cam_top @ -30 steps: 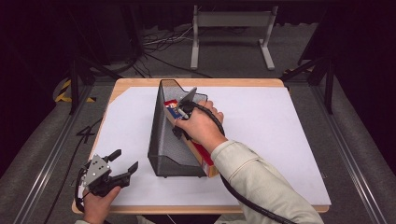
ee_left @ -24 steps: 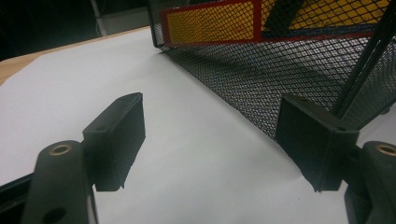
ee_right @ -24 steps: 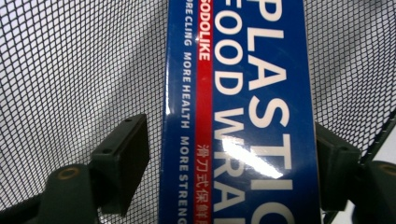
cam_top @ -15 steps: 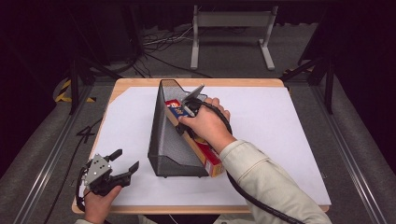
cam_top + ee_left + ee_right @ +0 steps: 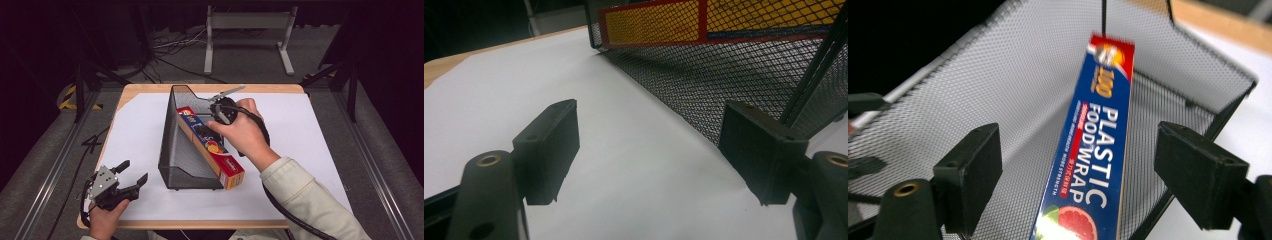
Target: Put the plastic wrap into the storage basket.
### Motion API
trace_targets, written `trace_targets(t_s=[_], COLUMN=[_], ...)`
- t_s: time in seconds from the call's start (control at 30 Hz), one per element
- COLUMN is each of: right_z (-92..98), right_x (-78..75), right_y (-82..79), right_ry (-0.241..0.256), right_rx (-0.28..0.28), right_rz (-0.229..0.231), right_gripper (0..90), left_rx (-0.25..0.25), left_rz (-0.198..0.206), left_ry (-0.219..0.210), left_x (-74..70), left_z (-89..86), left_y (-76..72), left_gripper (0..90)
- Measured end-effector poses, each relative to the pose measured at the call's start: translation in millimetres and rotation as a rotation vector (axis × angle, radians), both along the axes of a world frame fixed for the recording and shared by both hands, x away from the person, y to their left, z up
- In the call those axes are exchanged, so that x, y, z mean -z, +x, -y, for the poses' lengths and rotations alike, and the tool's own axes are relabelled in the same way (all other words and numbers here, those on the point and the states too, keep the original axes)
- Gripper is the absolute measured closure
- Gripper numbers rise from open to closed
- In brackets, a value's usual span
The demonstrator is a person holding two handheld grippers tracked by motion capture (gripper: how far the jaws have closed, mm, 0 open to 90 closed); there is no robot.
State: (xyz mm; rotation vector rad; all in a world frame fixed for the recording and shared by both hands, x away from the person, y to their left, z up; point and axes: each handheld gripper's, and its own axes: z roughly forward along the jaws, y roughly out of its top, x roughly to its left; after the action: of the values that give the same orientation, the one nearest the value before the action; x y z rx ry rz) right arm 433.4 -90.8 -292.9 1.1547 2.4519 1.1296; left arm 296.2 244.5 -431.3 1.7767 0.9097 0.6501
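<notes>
A long blue and red plastic food wrap box (image 5: 207, 145) lies slanted in a black mesh holder (image 5: 172, 150) at the table's middle, its red end sticking out of the near open side. My right gripper (image 5: 212, 122) hovers over the box's far half. In the right gripper view its jaws stand open (image 5: 1078, 150) on either side of the box (image 5: 1098, 150), apart from it, with the mesh wall (image 5: 998, 85) behind. My left gripper (image 5: 133, 172) rests open at the near left of the table. Its jaws (image 5: 651, 130) are empty and point at the holder's mesh side (image 5: 724, 65).
A white sheet (image 5: 310, 135) covers the wooden table (image 5: 145, 89). A grey metal stand (image 5: 247, 30) and loose cables (image 5: 170, 50) sit on the floor beyond the far edge. Metal rails (image 5: 50, 165) run along both sides of the table.
The right hand has shifted slightly right and away from the box, so more of the box's printed face shows. The left gripper has stayed where it was.
</notes>
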Motion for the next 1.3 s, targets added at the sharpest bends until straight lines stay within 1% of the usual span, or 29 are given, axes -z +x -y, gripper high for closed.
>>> trace_targets(t_s=[0.07, 0.1, 0.17, 0.2, 0.23, 0.3, 0.33, 0.43, 0.53, 0.63, 0.67, 0.7, 0.77, 0.8, 0.83, 0.87, 0.9, 1.03, 1.13, 1.17, 1.3], right_z=[8.3, 10.6, 16.6, 21.0, 21.0, 25.8, 28.3, 35.0, 45.0, 58.4, 58.4, 70.5, 80.5, 80.5, 86.4, 100.3, 100.3, 126.5, 140.0, 144.8, 165.8], right_x=[-3.7, -4.7, -6.3, -6.9, -6.9, -7.0, -7.0, -7.2, -5.9, -3.3, -3.3, -0.1, 2.4, 2.4, 3.7, 6.3, 6.3, 11.5, 15.0, 16.3, 22.9], right_y=[-4.8, -6.4, -10.4, -13.8, -13.8, -17.0, -18.9, -24.8, -31.3, -37.0, -37.0, -41.0, -44.8, -44.8, -47.0, -51.0, -51.0, -57.3, -63.9, -66.3, -75.7], right_ry=[0.032, 0.037, 0.048, 0.062, 0.062, 0.081, 0.084, 0.084, 0.104, 0.122, 0.122, 0.131, 0.130, 0.130, 0.133, 0.150, 0.150, 0.145, 0.107, 0.093, 0.076], right_rx=[-0.020, -0.027, -0.039, -0.053, -0.053, -0.073, -0.077, -0.080, -0.098, -0.104, -0.104, -0.104, -0.092, -0.092, -0.083, -0.074, -0.074, -0.062, -0.050, -0.057, -0.058], right_rz=[0.034, 0.048, 0.090, 0.115, 0.115, 0.132, 0.132, 0.145, 0.165, 0.191, 0.191, 0.195, 0.196, 0.196, 0.194, 0.197, 0.197, 0.224, 0.253, 0.266, 0.280], right_gripper=[19.9, 19.7, 19.7, 19.7, 19.7, 19.7, 19.7, 19.7, 19.7, 18.7, 18.7, 18.7, 18.1, 18.1, 16.7, 16.6, 16.6, 16.6, 16.6, 16.2, 15.7], left_rx=[0.000, 0.001, 0.001, 0.003, 0.003, 0.001, 0.002, 0.001, -0.004, -0.005, -0.005, -0.006, -0.004, -0.004, -0.005, -0.004, -0.005, -0.004, -0.008, -0.010, -0.012], left_rz=[-0.001, -0.002, -0.001, 0.001, 0.001, 0.000, 0.000, 0.001, -0.002, -0.002, -0.002, -0.006, -0.006, -0.006, -0.011, -0.012, -0.013, -0.015, -0.016, -0.018, -0.023], left_ry=[0.002, 0.002, 0.003, 0.003, 0.003, 0.002, 0.003, 0.002, -0.001, 0.003, 0.003, 0.002, 0.008, 0.008, 0.007, 0.007, 0.014, 0.014, 0.015, 0.014, 0.016], left_x=[0.2, 0.1, -0.3, -0.6, -0.6, -0.6, -0.6, -0.6, -0.5, -0.7, -0.7, -0.4, -0.1, -0.1, 0.3, 0.6, 0.5, 0.8, 1.1, 1.4, 1.9], left_z=[0.1, 0.1, 0.3, 0.4, 0.4, 0.4, 0.5, 0.4, -1.2, -1.6, -1.6, -1.1, -0.4, -0.4, 0.2, 0.7, 0.9, 2.5, 2.5, 2.3, 1.6], left_y=[0.5, 0.5, 0.4, 0.3, 0.3, 0.5, 0.5, -0.2, -0.7, -1.6, -1.6, -1.7, -1.4, -1.4, -1.2, -0.9, -0.8, -0.6, -0.4, -0.2, 0.2], left_gripper=[25.0, 25.0, 25.0, 25.0, 25.0, 25.0, 25.0, 25.0, 25.0, 25.0, 25.0, 25.0, 25.0, 25.0, 25.0, 25.0, 25.0, 24.9, 24.9, 24.9, 25.0])
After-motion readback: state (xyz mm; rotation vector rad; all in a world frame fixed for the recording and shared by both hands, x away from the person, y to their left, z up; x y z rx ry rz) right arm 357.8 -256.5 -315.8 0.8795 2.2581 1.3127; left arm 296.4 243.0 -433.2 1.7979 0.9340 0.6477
